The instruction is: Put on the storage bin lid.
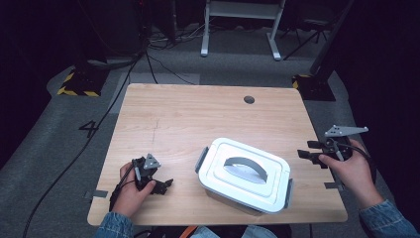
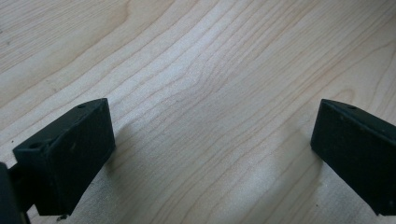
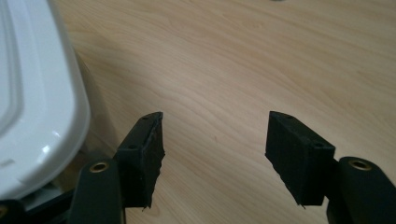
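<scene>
The white box [image 1: 243, 174] with its grey handle [image 1: 246, 168] is sitting at the lower middle of the worktop [image 1: 183, 119]; the right gripper [image 1: 308, 154], jaws wide and holding nothing, is hanging at the right edge; the left gripper [image 1: 166, 185], jaws wide too, is resting at the lower left; a hard bump could be pushing the box off the near edge.

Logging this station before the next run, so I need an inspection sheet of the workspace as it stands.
Surface: wooden table, bare around the box.
Job's things: white lidded box, grey handle, lid on, side latches.
Clutter: nothing seen.
Grippers: left hand-held gripper open, low over the table; right hand-held gripper open, beside the box, holding nothing.
Cables: several on the floor.
Surroundings: grey carpet, white desk frame behind.
</scene>
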`<state>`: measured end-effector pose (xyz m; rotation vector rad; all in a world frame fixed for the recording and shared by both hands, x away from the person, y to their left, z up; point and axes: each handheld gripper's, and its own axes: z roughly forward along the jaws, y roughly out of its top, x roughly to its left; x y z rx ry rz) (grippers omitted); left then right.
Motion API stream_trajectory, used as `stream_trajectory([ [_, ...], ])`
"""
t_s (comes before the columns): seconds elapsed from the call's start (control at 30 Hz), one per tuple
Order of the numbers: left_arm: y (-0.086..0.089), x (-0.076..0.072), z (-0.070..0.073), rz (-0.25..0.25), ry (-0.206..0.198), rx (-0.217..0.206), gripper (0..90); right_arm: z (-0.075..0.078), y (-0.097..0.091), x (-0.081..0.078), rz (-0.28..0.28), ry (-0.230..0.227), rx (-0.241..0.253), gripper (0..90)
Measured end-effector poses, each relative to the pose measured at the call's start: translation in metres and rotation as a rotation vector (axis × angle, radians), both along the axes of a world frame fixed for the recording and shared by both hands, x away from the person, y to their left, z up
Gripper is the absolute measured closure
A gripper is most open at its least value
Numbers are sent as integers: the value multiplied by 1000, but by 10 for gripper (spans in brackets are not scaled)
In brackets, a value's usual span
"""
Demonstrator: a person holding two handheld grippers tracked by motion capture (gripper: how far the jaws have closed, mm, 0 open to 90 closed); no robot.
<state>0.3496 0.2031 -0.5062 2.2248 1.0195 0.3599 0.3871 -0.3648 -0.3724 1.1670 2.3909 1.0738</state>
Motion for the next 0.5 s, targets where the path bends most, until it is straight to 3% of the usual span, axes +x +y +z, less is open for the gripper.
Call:
stream_trajectory([
  [0.23,0,0,0,1,0,1,1,-39,-21,-5,-38,34,-11,361],
  [0.5,0,0,0,1,0,1,0,-81,-30,-9,-52,63,-33,339],
])
